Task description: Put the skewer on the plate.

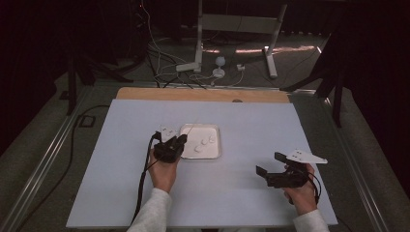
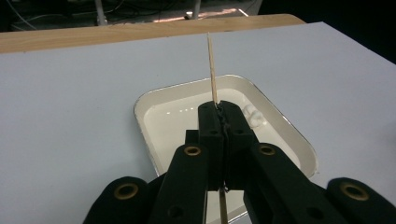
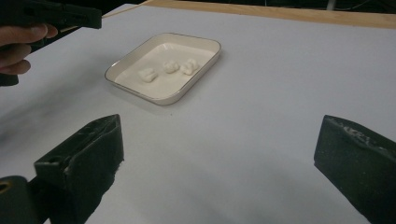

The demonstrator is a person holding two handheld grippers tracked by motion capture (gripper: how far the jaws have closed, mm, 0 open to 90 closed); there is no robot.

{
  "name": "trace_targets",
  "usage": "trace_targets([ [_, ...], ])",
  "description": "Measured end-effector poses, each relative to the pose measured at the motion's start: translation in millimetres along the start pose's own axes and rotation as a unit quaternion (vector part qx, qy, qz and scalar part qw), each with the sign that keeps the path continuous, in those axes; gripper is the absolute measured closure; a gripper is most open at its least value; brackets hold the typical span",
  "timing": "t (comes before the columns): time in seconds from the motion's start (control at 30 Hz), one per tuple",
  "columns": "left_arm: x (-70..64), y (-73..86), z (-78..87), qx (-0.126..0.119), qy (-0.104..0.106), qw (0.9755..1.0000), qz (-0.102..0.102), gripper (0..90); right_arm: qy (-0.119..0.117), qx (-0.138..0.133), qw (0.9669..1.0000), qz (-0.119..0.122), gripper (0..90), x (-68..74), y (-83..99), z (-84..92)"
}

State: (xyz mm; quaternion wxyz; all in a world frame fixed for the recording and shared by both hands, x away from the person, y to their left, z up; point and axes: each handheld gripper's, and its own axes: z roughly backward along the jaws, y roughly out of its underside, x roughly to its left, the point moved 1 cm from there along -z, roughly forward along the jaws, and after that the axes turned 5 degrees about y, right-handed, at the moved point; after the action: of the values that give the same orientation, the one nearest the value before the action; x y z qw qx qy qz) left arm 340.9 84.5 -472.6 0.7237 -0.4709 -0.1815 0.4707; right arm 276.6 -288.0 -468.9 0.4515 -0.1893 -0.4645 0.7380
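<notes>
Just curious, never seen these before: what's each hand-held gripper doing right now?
Left hand-held gripper: closed on a thin wooden stick, over the tray.
Right hand-held gripper: open, holding nothing.

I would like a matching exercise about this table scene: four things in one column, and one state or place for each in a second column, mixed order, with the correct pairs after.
Things:
1. left gripper
2. right gripper
3. white tray
4. three white pieces

States or places:
A. lie inside the tray
B. open, holding nothing, fingers wide apart over the bare table top
C. sits on the grey table top, beside the left gripper
D. shut on a thin wooden stick that points up over the tray

Pairs: 1-D, 2-B, 3-C, 4-A
</notes>
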Motion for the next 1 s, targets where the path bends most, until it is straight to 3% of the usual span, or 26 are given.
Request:
trace_targets([
  [0.5,-2.1,9.5,-25.4,0.028,-0.015,0.9995,0.003,89.5,0.011,0.002,0.9999,-0.002,1.8,-4.2,3.8,1.4],
  [1.0,-0.1,24.9,-44.4,0.068,-0.038,0.9969,0.013,89.3,0.014,0.002,0.9999,-0.005,1.9,-7.4,6.0,3.5],
])
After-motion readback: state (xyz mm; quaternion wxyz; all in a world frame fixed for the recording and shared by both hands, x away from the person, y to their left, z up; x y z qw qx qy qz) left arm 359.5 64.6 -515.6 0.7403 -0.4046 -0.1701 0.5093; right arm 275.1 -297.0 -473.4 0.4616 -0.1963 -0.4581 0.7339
